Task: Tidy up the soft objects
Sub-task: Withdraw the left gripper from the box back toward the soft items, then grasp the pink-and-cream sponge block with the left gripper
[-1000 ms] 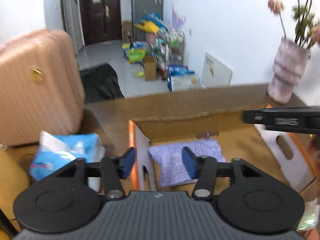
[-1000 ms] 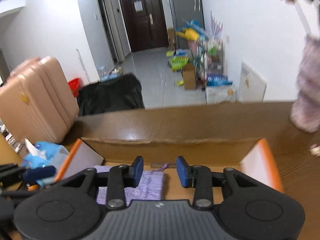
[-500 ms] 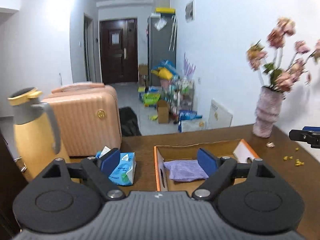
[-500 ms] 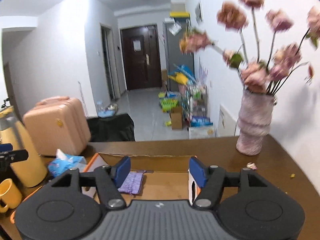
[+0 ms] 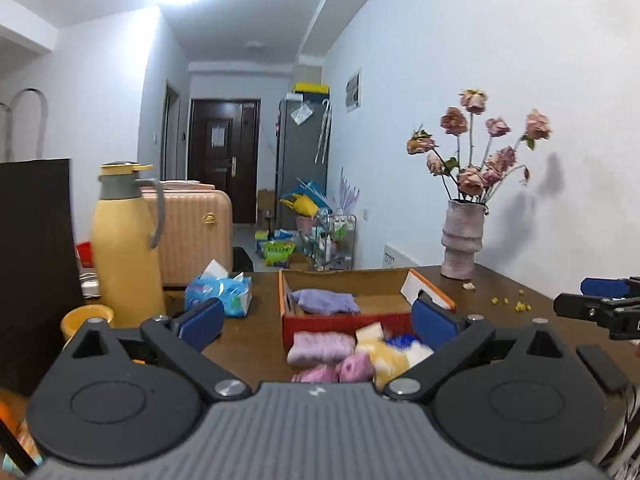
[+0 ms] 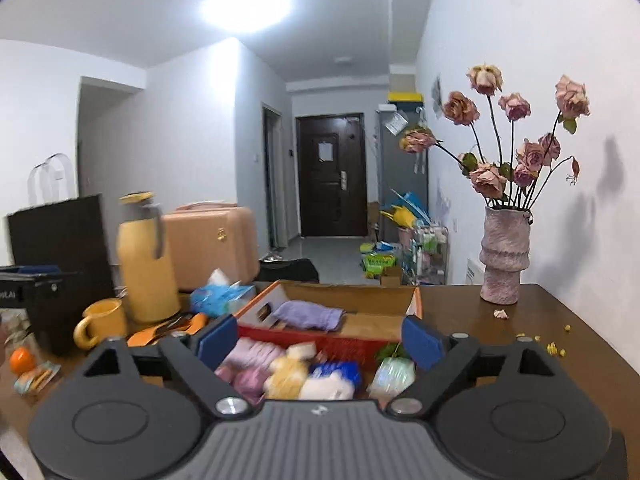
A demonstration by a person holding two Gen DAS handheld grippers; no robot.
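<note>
We have pulled both grippers back from the box (image 5: 352,280), which looked close a moment ago and now sits mid-frame. The left gripper (image 5: 316,320) and right gripper (image 6: 320,340) were half closed and are now opening wide, with nothing held. One purple cloth (image 5: 326,300) lies in the box. The soft pile (image 5: 352,356) waits on the surface (image 5: 520,304) just below the box, at lower middle. We think one piece is put away and the next pick comes from the pile.
</note>
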